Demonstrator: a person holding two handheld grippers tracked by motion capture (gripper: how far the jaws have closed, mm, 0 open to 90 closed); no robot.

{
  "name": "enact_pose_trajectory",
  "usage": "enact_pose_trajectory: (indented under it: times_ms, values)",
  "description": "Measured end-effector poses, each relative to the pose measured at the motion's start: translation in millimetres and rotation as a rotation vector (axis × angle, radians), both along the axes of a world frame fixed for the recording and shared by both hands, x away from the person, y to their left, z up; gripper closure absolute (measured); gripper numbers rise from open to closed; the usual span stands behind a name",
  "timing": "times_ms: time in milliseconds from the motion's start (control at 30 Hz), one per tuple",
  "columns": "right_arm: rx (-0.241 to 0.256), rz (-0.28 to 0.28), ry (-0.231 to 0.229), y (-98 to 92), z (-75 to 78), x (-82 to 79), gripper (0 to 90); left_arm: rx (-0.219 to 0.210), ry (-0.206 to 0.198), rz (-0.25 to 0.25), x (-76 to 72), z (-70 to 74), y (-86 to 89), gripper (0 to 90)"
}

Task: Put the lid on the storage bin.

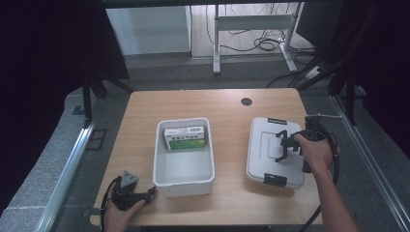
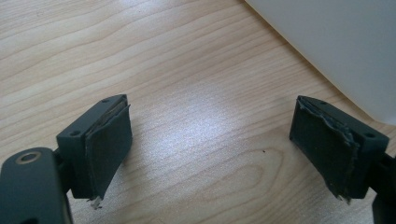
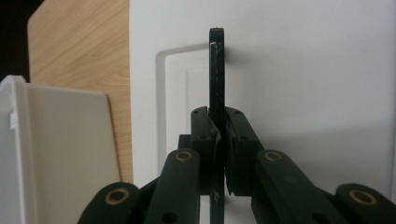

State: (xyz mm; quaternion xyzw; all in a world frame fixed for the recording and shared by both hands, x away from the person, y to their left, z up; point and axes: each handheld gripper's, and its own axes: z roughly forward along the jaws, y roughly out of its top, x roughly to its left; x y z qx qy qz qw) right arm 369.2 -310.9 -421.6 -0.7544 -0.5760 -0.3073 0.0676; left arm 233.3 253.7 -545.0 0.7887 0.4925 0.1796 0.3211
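On the wooden table [image 1: 227, 104], as seen from the high view:
Bin: a white open-topped plastic bin [image 1: 184, 171] stands near the table's middle, somewhat to the left.
Box: a green and white carton [image 1: 184, 137] lies inside the bin, against its far wall.
Lid: a white lid [image 1: 266, 145] with black clips at its near and far edges lies flat on the table, well to the right of the bin.
Handle: a thin black handle [image 3: 215, 70] stands up on edge from the top of the lid.
Right gripper [image 1: 285, 146]: held over the lid by the right hand [image 1: 314, 152]; its jaws are closed tight on the black handle, one pad on each side.
Left gripper [image 1: 150, 193]: rests low at the near left corner of the table in the left hand [image 1: 118, 212], just beside the bin's near left corner.
Left jaws: spread wide apart with nothing between them but bare wood; the bin's white wall [image 2: 336, 42] is close by the pads.
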Motion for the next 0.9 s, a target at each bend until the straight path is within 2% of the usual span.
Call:
enact_pose_trajectory:
  times_ms: [300, 900]
  values:
    - [0.017, 0.05, -0.036, 9.6, 14.2, -4.0, 83.8, 0.0, 0.0, -0.002, -0.4, 0.0, 0.2, 13.0]
    - [0.042, 0.11, -0.067, 24.8, 31.8, -9.7, 83.7, 0.0, 0.0, -0.001, -0.8, 0.0, 0.3, 12.9]
